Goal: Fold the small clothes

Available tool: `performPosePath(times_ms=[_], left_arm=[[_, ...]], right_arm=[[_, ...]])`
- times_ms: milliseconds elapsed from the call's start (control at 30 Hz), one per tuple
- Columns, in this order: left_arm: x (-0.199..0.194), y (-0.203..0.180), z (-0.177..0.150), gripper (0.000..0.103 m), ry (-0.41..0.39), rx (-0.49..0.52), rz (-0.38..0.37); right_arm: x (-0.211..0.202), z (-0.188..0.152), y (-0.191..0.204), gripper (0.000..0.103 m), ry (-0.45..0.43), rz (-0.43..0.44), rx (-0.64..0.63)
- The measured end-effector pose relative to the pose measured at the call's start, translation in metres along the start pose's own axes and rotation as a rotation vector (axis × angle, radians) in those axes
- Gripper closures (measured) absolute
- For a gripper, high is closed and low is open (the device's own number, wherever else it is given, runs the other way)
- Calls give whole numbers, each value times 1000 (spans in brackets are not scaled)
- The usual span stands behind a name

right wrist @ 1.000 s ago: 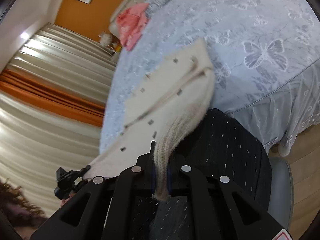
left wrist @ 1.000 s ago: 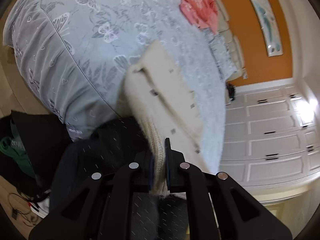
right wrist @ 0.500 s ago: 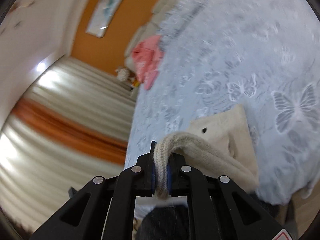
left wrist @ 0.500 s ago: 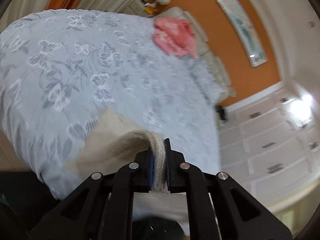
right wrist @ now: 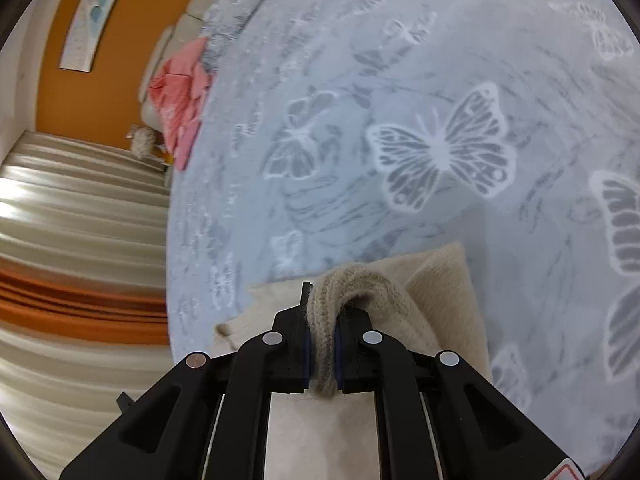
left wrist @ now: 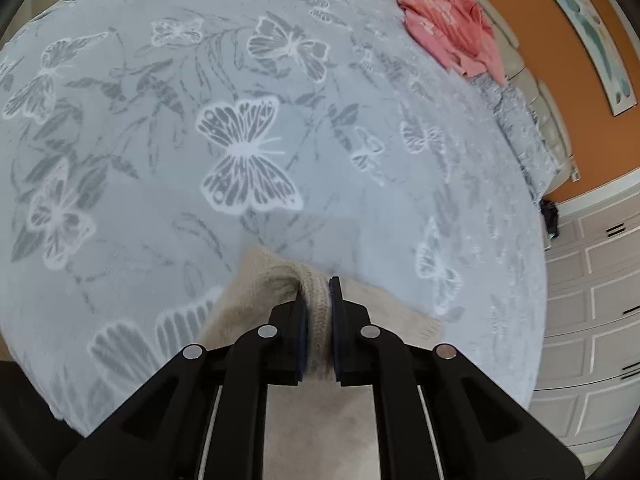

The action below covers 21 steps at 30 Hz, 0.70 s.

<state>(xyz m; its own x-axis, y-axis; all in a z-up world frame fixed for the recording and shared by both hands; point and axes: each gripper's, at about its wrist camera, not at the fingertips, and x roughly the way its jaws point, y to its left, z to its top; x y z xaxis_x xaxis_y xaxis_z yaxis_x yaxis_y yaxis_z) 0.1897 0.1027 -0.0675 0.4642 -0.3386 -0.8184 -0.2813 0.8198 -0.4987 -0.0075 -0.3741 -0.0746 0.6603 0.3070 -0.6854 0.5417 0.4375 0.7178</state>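
Note:
A cream knitted garment [left wrist: 256, 292] lies on the pale blue butterfly bedspread [left wrist: 240, 120] near its front edge. My left gripper [left wrist: 318, 300] is shut on a ribbed hem of the garment, low over the bed. My right gripper [right wrist: 322, 312] is shut on another ribbed edge of the same cream garment [right wrist: 440, 280], which bunches to its right on the bedspread [right wrist: 400, 100]. Most of the garment is hidden under both grippers.
A pink garment [left wrist: 448, 28] lies at the far end of the bed, also in the right wrist view [right wrist: 180, 100]. An orange wall [left wrist: 560, 40], white cabinets [left wrist: 600, 280] and striped curtains [right wrist: 80, 240] surround the bed.
Both grippers carried the cream garment up from the bed's edge and forward over the bedspread, lowering it there. The dark clothing below is out of view. Both grips stay shut.

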Motion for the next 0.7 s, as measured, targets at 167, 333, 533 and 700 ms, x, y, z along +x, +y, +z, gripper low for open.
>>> performPosePath(times_ms=[167, 333, 533, 700], left_arm=[[19, 7, 0, 94, 23, 3, 31], [30, 6, 0, 89, 37, 10, 44], [-23, 5, -3, 34, -14, -9, -86], [-76, 26, -32, 16, -48, 93, -23]], right_arm=[[19, 1, -17, 95, 9, -25, 37], [26, 5, -21, 90, 16, -7, 54], [-30, -5, 4, 43, -55, 110, -5], [-90, -56, -5, 34, -127, -74, -179]])
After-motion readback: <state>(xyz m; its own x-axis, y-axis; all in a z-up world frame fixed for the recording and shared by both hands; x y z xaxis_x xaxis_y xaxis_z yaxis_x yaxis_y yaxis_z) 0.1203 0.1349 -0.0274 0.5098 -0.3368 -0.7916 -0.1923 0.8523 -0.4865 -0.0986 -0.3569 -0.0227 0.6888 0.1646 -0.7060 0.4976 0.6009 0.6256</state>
